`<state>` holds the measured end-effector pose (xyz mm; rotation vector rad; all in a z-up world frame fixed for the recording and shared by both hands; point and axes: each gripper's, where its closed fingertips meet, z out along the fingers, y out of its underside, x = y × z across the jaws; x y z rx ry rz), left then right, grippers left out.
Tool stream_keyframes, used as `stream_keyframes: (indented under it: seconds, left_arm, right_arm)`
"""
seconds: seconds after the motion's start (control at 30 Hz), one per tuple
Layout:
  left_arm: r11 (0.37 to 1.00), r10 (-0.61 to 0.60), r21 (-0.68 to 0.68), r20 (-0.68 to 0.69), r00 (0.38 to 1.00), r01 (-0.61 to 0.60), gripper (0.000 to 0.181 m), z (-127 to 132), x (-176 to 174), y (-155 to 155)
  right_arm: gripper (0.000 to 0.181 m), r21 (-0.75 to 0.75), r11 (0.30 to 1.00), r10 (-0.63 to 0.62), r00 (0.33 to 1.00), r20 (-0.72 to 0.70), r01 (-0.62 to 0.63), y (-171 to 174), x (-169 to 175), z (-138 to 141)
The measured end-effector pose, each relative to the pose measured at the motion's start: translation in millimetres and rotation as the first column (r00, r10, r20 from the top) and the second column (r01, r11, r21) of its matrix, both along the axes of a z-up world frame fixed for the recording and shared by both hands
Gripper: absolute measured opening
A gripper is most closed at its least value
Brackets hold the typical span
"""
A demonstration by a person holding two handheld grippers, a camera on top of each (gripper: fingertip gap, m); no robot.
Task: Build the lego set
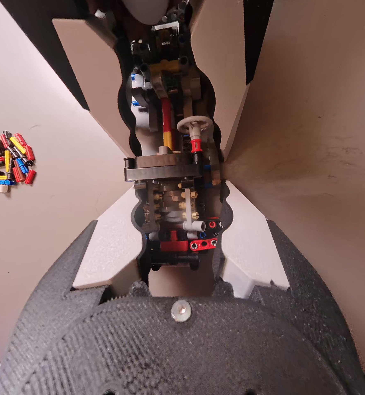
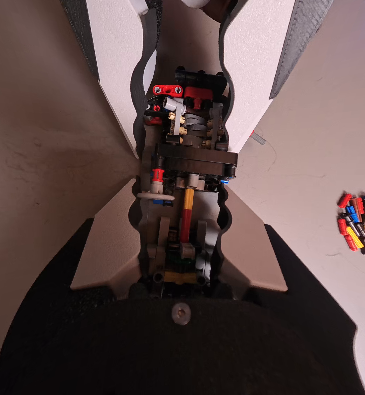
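Tongs — left (image 1: 178, 215) and right (image 2: 180, 226) — each clamp opposite ends of 1 lego model (image 1: 166, 168); no writing legible.

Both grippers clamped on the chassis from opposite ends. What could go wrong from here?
1. The left gripper and right gripper meet tip to tip around the black-and-grey lego chassis; pulling apart may split it.
2. The light grey steering wheel lies beside a right finger pad and may get knocked loose.

Both wrist cameras look down their fingers, very near the lego model (image 1: 168, 171) (image 2: 190, 160), from opposite ends; both share it.
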<state>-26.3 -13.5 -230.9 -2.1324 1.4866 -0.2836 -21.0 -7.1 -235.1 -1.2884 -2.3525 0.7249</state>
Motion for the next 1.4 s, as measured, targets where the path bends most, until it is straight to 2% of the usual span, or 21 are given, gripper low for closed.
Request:
stream_keyframes:
  seconds: [0.2, 0.3, 0.4, 0.5, 0.57, 0.67, 0.8, 1.0, 1.13, 1.27, 1.4]
  left_arm:
    - [0.999, 0.026, 0.034, 0.029, 0.999, -0.027, 0.077, 3.1, -1.3, 0.4]
    - [0.997, 0.056, 0.045, 0.149, 0.987, -0.064, 0.082, 26.7, -4.7, -3.2]
    - [0.993, 0.085, 0.056, 0.265, 0.961, -0.103, 0.085, 48.9, -26.4, -13.2]
    - [0.983, 0.082, 0.141, 0.242, 0.967, -0.119, 0.086, 40.0, -47.2, -26.6]
    - [0.959, 0.092, 0.245, 0.199, 0.976, -0.140, 0.082, 28.9, -51.0, -24.9]
    - [0.906, 0.093, 0.388, 0.214, 0.972, -0.171, 0.078, 28.6, -42.8, -12.5]
    - [0.884, 0.043, 0.447, 0.215, 0.976, -0.138, 0.059, 31.8, -25.4, -7.7]
    - [0.908, 0.096, 0.367, 0.285, 0.954, -0.201, 0.051, 37.5, -23.6, -8.5]
    - [0.929, 0.164, 0.258, 0.354, 0.921, -0.265, 0.050, 42.2, -28.4, -5.4]
    - [0.937, 0.235, 0.141, 0.428, 0.873, -0.321, 0.041, 52.1, -34.6, 0.4]
    - [0.939, 0.266, 0.071, 0.474, 0.839, -0.338, 0.041, 54.5, -37.9, 3.0]
  right_arm:
    - [0.070, -0.019, 1.000, -0.017, 1.000, -0.005, 0.017, 0.2, -1.4, -0.1]
    - [0.071, -0.031, 1.000, 0.001, 1.000, 0.009, 0.000, -0.7, -0.6, -0.5]
    - [0.071, -0.067, 0.998, 0.019, 0.999, 0.042, -0.016, -0.3, 1.5, 0.5]
    - [0.071, -0.155, 0.988, 0.040, 0.994, 0.102, -0.024, -0.7, 4.5, 4.3]
    - [0.071, -0.237, 0.971, 0.059, 0.986, 0.153, -0.022, -1.5, 5.7, 8.9]
    - [0.071, -0.380, 0.925, 0.099, 0.967, 0.233, -0.003, -5.2, 5.9, 18.5]
    - [0.071, -0.546, 0.837, 0.171, 0.930, 0.324, 0.036, -11.8, 7.3, 31.7]
    - [0.072, -0.644, 0.760, 0.218, 0.900, 0.378, 0.086, -13.0, 4.5, 39.7]
    - [0.086, -0.637, 0.763, 0.170, 0.915, 0.366, 0.113, -3.4, -4.8, 42.4]
    - [0.088, -0.568, 0.817, 0.074, 0.958, 0.279, 0.102, 22.6, -13.1, 67.8]
    - [0.081, -0.395, 0.916, -0.031, 0.994, 0.109, 0.072, 43.5, -11.7, 114.9]
